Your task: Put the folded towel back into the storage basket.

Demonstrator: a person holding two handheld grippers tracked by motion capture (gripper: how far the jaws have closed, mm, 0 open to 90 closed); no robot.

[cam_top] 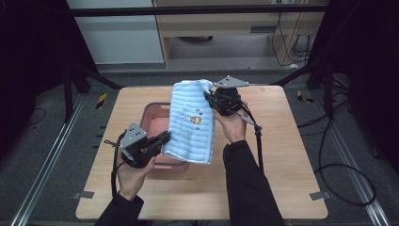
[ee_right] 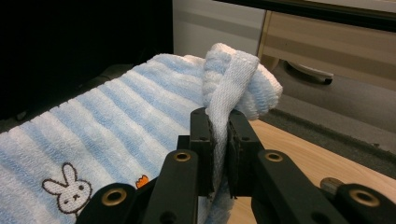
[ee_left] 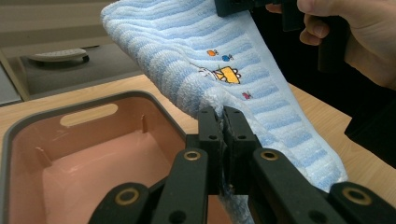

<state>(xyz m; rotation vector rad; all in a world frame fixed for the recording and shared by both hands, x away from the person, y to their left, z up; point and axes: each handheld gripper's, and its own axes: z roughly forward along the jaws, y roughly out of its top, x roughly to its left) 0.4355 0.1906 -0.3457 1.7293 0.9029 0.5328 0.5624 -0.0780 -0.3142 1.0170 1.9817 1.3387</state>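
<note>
**High view: striped towel stretched between two grippers over the pink tub**

High view has the light blue striped towel (cam_top: 190,123) held up in the air above the middle of the table (cam_top: 282,188), hanging over the pink tub (cam_top: 151,113) that sits a bit toward the left edge. Left gripper (cam_top: 165,137) is clamped tight on the towel's near lower corner, and in the left gripper view you can see the jaws squeezed shut on the terry edge (ee_left: 219,100). Right gripper (cam_top: 207,98) is pinching the far top corner, jaws closed hard on a bunched fold of hem (ee_right: 229,88). Little bunny (ee_right: 70,189) and some orange embroidery face up on the cloth. Towel slopes down from the far grip toward the near one, not touching the wood.
</note>
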